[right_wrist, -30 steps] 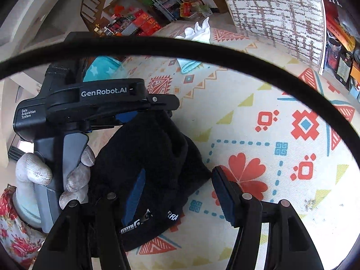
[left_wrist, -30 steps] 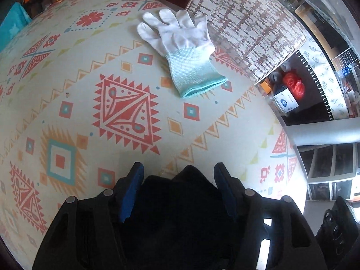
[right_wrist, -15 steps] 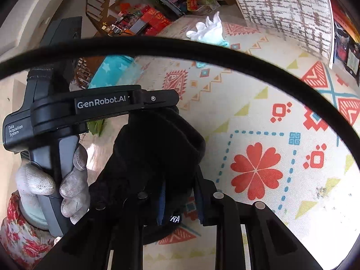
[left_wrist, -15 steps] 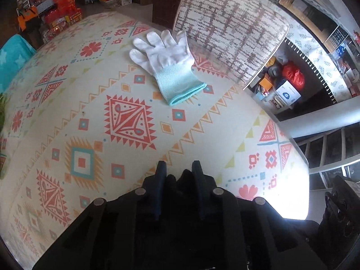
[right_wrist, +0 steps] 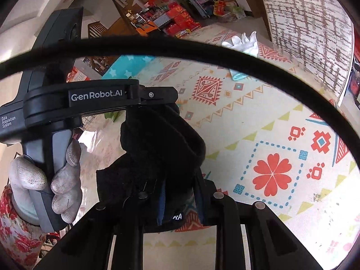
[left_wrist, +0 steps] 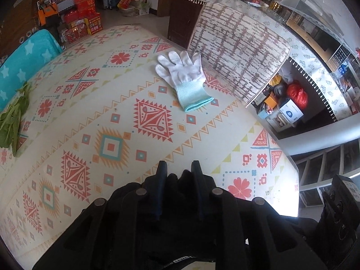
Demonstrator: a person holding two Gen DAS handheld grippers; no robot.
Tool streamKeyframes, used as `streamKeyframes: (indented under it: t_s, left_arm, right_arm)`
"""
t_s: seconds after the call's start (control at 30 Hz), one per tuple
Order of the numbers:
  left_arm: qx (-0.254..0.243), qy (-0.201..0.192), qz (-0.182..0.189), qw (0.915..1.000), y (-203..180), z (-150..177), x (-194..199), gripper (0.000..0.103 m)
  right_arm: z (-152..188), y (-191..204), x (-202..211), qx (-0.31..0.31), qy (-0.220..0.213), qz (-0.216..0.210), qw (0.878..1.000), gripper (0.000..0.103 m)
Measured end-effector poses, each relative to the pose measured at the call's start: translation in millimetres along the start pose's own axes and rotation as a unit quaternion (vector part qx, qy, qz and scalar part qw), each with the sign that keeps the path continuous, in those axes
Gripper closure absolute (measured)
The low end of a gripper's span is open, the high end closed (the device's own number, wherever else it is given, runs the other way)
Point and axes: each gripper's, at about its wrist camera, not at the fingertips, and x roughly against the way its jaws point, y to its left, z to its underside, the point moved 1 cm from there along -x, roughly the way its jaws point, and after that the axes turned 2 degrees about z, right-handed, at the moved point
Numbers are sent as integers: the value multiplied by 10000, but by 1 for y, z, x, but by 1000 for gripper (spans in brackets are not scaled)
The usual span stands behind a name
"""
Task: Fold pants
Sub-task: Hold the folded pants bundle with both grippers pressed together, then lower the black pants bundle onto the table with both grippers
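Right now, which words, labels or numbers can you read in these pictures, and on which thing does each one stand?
"GenRobot.AI": on the side of the left gripper, seen from the right wrist view.
"Data Acquisition System": small print on that gripper's body.
"RA": white letters on the black pants, between the fingers of the right gripper; the rest is hidden.
Print on the red boxes and the white box: too small to read.

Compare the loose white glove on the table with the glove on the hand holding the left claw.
The loose glove lies flat and empty on the patterned tablecloth; the worn glove wraps a hand gripping the left claw handle. The loose glove is clean white with a mint cuff; the worn glove looks grimy. Both are knit work gloves.
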Motion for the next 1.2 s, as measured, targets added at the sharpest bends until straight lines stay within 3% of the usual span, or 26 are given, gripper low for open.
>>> streamKeyframes:
  t_s: [0.43, 0.8, 1.2]
  left_arm:
    - [344, -142, -191, 9991, 23, 21, 25, 82]
    - [866, -333, -184, 9955, 67, 48, 57, 82]
    - [1342, -489, 448, 9887, 151, 100, 80, 82]
  right_arm:
    - [-5, 15, -15, 280, 109, -175, 9994, 79]
    - [-16, 49, -36, 648, 270, -311, 9970, 79]
    - [0, 126, -80, 1180, 475, -70, 9919, 79]
